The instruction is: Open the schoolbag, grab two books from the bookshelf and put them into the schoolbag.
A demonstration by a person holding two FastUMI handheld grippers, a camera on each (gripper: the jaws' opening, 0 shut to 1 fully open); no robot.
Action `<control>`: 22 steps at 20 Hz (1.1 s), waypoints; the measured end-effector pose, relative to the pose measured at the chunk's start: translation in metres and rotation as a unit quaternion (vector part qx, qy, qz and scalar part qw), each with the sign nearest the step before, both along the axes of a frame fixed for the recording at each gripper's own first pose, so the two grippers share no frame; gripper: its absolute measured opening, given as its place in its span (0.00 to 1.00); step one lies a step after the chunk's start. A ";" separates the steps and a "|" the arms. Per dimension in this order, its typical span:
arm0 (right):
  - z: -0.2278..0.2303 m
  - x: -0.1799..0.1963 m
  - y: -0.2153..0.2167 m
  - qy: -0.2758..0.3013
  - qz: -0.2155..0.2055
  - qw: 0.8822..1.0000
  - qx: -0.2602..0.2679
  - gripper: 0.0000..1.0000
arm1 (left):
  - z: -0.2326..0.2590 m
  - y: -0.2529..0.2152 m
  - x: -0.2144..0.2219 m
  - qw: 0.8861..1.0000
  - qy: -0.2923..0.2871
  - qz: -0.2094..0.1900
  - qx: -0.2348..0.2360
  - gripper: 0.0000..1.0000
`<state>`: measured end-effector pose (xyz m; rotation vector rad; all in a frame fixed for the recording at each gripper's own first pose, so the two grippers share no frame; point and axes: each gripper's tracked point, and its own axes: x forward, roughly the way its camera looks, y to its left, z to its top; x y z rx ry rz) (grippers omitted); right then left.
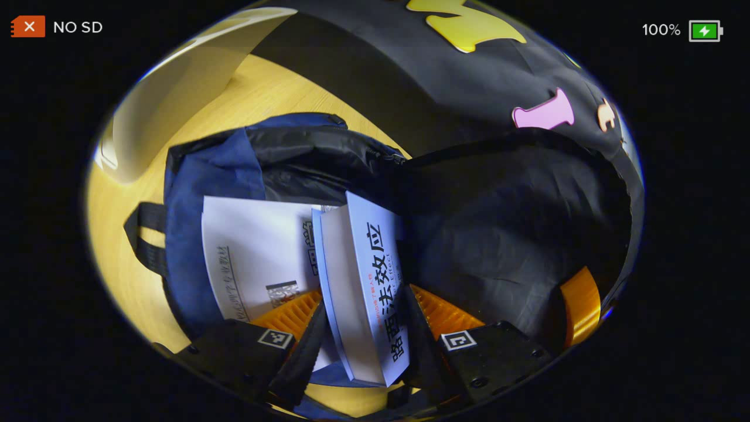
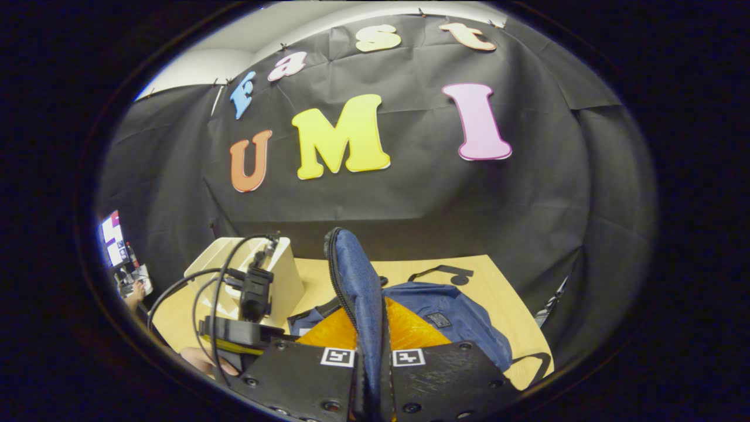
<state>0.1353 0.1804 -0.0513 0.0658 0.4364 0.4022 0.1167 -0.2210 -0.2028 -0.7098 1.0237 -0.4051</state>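
Across the yellow desk (image 1: 246, 99) in the left gripper view, the blue schoolbag (image 1: 193, 193) lies open at center. One book (image 1: 252, 258) sits inside; the left gripper (image 1: 363, 346) jaws clamp a second book (image 1: 366, 293). Lower center of the right gripper view, the right gripper (image 2: 372, 375) jaws pinch the bag's flap (image 2: 357, 281).

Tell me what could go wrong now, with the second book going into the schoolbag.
1. The book in the left gripper stands on edge over the first book; released now, it may topple or catch.
2. The right gripper pinches only the flap of the schoolbag; a slip could close the opening.
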 end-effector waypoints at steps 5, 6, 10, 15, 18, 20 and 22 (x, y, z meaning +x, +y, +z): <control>-0.005 -0.003 0.001 0.003 -0.011 1.000 -0.012 0.09 | 0.029 0.040 -0.009 0.999 -0.048 0.012 0.013 0.81; -0.006 -0.004 0.003 0.002 -0.011 1.000 -0.015 0.09 | 0.025 0.052 -0.013 0.999 -0.043 0.019 0.013 0.81; -0.015 -0.007 0.014 0.012 -0.011 1.000 -0.021 0.09 | 0.015 0.093 -0.023 0.998 -0.025 0.050 0.017 0.81; -0.020 -0.013 0.027 0.009 -0.008 0.999 -0.047 0.09 | -0.008 0.095 -0.031 0.999 0.016 0.048 -0.013 0.81; -0.019 -0.016 0.027 0.007 -0.011 0.998 -0.054 0.09 | -0.006 0.072 -0.033 0.998 0.028 0.027 -0.050 0.82; -0.020 -0.017 0.022 0.008 -0.015 0.998 -0.055 0.09 | -0.010 0.064 -0.030 0.998 0.027 0.025 -0.049 0.82; -0.023 -0.019 0.023 0.012 -0.013 0.998 -0.055 0.09 | -0.010 0.066 -0.023 0.998 0.018 0.040 -0.042 0.82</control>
